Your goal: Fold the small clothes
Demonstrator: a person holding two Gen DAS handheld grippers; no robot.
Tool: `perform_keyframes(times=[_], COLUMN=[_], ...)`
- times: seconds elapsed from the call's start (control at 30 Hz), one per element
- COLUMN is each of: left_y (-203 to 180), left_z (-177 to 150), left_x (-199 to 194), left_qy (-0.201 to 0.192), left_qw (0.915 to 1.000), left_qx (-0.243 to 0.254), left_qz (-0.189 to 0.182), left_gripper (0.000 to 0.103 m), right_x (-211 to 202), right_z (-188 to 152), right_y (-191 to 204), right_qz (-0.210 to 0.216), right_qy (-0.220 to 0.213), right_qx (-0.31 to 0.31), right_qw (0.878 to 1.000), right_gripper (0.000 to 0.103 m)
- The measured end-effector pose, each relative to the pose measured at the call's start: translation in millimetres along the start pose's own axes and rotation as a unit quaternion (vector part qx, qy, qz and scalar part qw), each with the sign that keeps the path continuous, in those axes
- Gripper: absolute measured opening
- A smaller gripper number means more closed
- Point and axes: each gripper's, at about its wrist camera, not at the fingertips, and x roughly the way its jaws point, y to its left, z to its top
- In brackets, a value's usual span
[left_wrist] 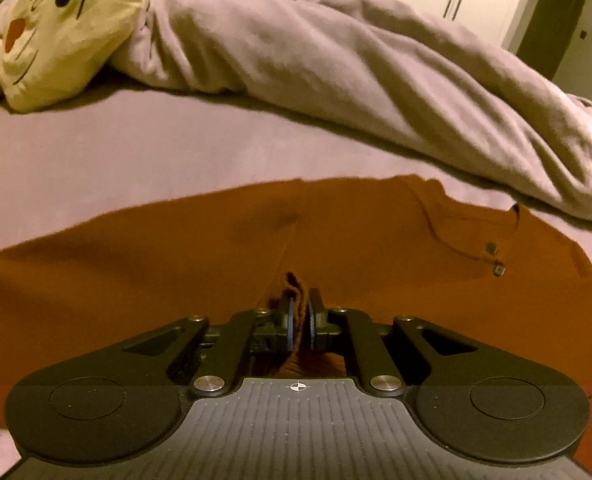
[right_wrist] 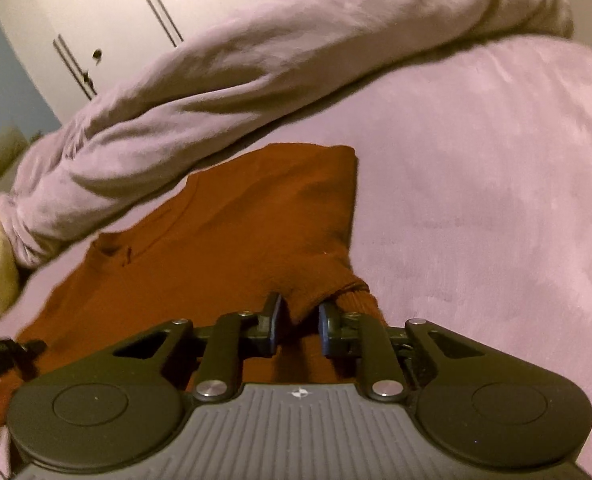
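Observation:
A rust-orange knitted top (left_wrist: 216, 260) lies spread on the lilac bed sheet (left_wrist: 136, 152), its neckline with two small buttons (left_wrist: 492, 248) to the right. My left gripper (left_wrist: 300, 312) is shut on a pinched ridge of the fabric at the near middle of the top. In the right wrist view the same top (right_wrist: 216, 232) runs away to the left, and a sleeve with a ribbed cuff (right_wrist: 360, 300) rises toward me. My right gripper (right_wrist: 300, 318) is closed on a fold of that sleeve, which fills the space between the pads.
A bunched lilac blanket (left_wrist: 356, 64) lies across the bed just beyond the top. A cream plush toy (left_wrist: 64, 28) with a drawn face rests at the far left. White wardrobe doors (right_wrist: 96, 20) stand behind the bed. Bare sheet (right_wrist: 496, 200) stretches to the right of the sleeve.

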Motion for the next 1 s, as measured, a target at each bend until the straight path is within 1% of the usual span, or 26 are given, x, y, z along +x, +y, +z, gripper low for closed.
perform_keyframes(times=[0.1,0.17,0.23,0.27,0.3,0.33,0.43,0.5,0.57,0.67,0.7,0.73,0.8,0.83,0.87,0.93,0.97,1.0], left_y=[-5.0,-8.8,-8.7,-7.4,-3.8,0.9,16.3,23.6,34.5,60.1,72.6,87.3,112.5,128.5,143.5,178.5,195.0,210.7], left_z=[7.0,9.5,8.6,7.5,5.7,3.5,-4.8,-11.7,-20.8,-35.0,-40.4,-48.0,-59.8,-67.2,-74.1,-88.5,-94.2,-99.4], left_x=[-9.2,-8.5,-2.4,0.7,2.0,0.4,-15.0,-27.3,-39.7,-59.3,-66.0,-73.9,-86.8,-94.6,-101.6,-114.1,-118.2,-121.4], left_qy=[-0.026,-0.029,-0.017,-0.009,0.000,0.002,-0.005,-0.009,-0.018,-0.020,-0.021,-0.022,-0.024,-0.026,-0.028,-0.034,-0.033,-0.033], left_qw=[0.9996,0.9994,0.9996,0.9992,0.9986,0.9986,0.9991,0.9990,0.9985,0.9959,0.9941,0.9911,0.9856,0.9817,0.9769,0.9639,0.9566,0.9478], left_qx=[0.007,0.015,0.022,0.022,0.017,0.008,-0.016,-0.020,-0.033,-0.080,-0.099,-0.124,-0.158,-0.179,-0.202,-0.254,-0.278,-0.305], left_qz=[-0.013,-0.010,0.012,0.032,0.049,0.053,0.039,0.040,0.038,0.039,0.038,0.045,0.055,0.059,0.063,0.072,0.080,0.088], left_gripper=[0.009,0.009,0.022,0.028,0.048,0.061,0.069,0.078,0.082,0.086,0.090,0.091,0.092,0.093,0.093,0.094,0.094,0.093], right_x=[-0.9,-1.7,-1.8,-2.0,-2.5,-2.6,-9.0,-16.0,-24.7,-34.7,-36.6,-37.1,-41.2,-45.5,-49.8,-58.9,-63.1,-66.5], right_z=[-2.9,-4.5,-5.2,-5.5,-5.7,-5.7,-6.2,-8.7,-15.0,-31.6,-37.3,-41.8,-50.0,-52.0,-53.0,-56.2,-59.1,-62.5], right_y=[5.1,6.8,9.1,10.1,11.5,13.2,18.3,22.2,25.9,33.0,34.4,35.8,37.6,38.2,38.2,38.3,38.8,40.0], right_qz=[-0.011,-0.016,-0.020,-0.023,-0.025,-0.027,-0.032,-0.039,-0.041,-0.044,-0.049,-0.056,-0.068,-0.071,-0.070,-0.067,-0.063,-0.060], right_qy=[-0.005,-0.009,-0.009,-0.009,-0.009,-0.007,-0.002,0.002,0.000,0.002,0.004,0.006,0.002,0.002,0.003,0.010,0.012,0.015], right_qx=[-0.014,-0.021,-0.033,-0.039,-0.044,-0.053,-0.069,-0.080,-0.092,-0.120,-0.133,-0.147,-0.169,-0.172,-0.171,-0.159,-0.157,-0.157], right_qw=[1.000,1.000,0.999,0.999,0.999,0.998,0.997,0.996,0.995,0.992,0.990,0.988,0.983,0.983,0.983,0.985,0.986,0.986], right_gripper=[0.016,0.016,0.016,0.016,0.016,0.018,0.022,0.026,0.030,0.036,0.036,0.037,0.037,0.037,0.040,0.044,0.048,0.049])
